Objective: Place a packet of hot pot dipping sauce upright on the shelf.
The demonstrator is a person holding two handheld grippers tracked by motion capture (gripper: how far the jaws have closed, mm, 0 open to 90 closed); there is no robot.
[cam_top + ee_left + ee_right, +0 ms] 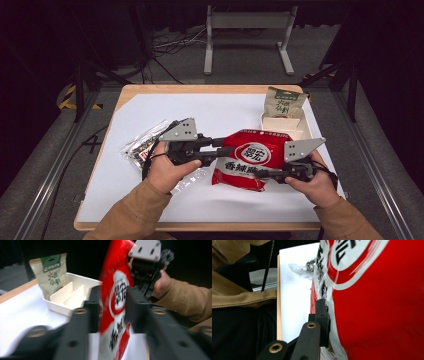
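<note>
A red snack bag (252, 157) with a white round logo is held up over the white sheet, between both grippers. My left gripper (222, 147) is shut on its left edge; in the left gripper view the bag (113, 305) stands squeezed between the two black jaws. My right gripper (265, 174) is shut on the bag's lower near edge. In the right gripper view the bag (374, 302) presses against one jaw and hides the other. The right gripper (147, 272) and its hand also appear behind the bag in the left gripper view.
A white divided tray (300, 131) sits at the back right, with a beige and green pouch (284, 102) standing in its far end. A clear packet (145, 145) of dark contents lies at the left, under the left hand. The white sheet (200, 110) covers the wooden table.
</note>
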